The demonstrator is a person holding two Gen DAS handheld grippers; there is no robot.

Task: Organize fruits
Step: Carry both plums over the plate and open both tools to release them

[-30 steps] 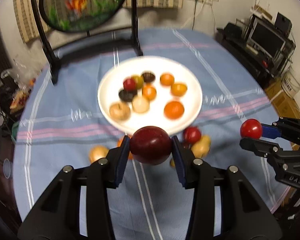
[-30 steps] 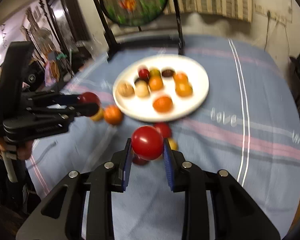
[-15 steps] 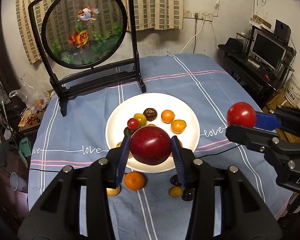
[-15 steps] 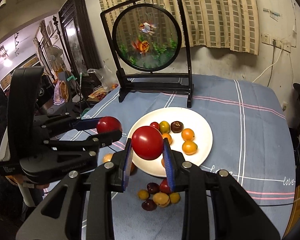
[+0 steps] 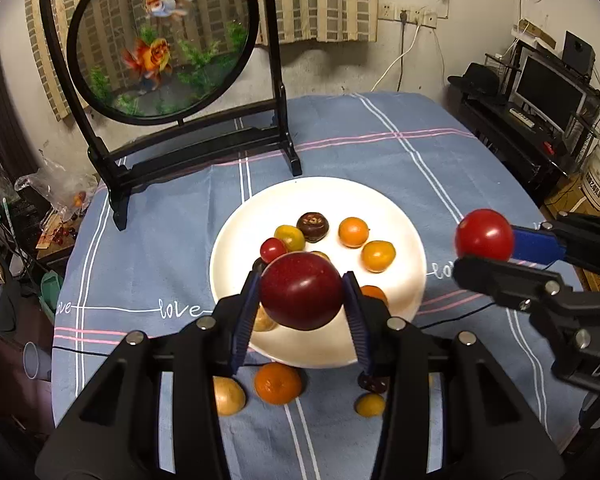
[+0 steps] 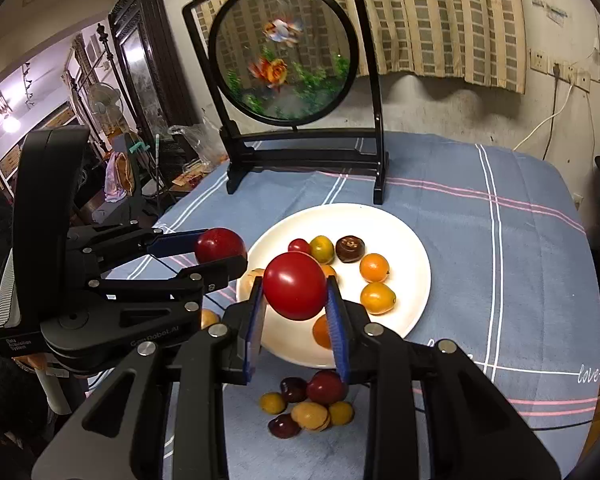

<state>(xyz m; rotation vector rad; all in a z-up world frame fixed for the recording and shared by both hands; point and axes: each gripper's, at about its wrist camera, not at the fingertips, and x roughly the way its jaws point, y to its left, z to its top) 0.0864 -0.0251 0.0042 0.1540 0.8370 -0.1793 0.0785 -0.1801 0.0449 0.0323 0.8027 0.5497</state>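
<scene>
Left gripper (image 5: 302, 298) clamped on a dark red plum (image 5: 301, 295), held in the air over the near rim of the white plate (image 5: 404, 216); its fingers (image 5: 246, 312) press both sides of the fruit. Right gripper (image 6: 296, 300) clamped on a bright red tomato (image 6: 295, 285), also raised over the plate's near edge, blue-padded fingers tight on it. From the left wrist view the right gripper sits to the right of the plate, tomato level with the plate's right rim. Plate rests on a blue striped tablecloth (image 5: 420, 160) covering the surface. On the plate: two orange fruits (image 5: 353, 232), a dark brown fruit (image 5: 312, 226), a yellow-green one (image 5: 289, 238), a small red one (image 5: 273, 249); more are partly hidden behind the plum. Loose on the cloth just in front of the plate: an orange fruit (image 5: 277, 383), a tan one (image 5: 228, 396), a small yellow one (image 5: 370, 405), and in the right wrist view a touching cluster of dark, red and yellow fruits (image 6: 312, 400). The gripper bodies block much of the near cloth. Behind the plate stands a round goldfish screen (image 5: 162, 40) in a black frame. Striped curtain (image 5: 320, 0) on the back wall, monitor (image 5: 550, 88) on a stand at far right.
</scene>
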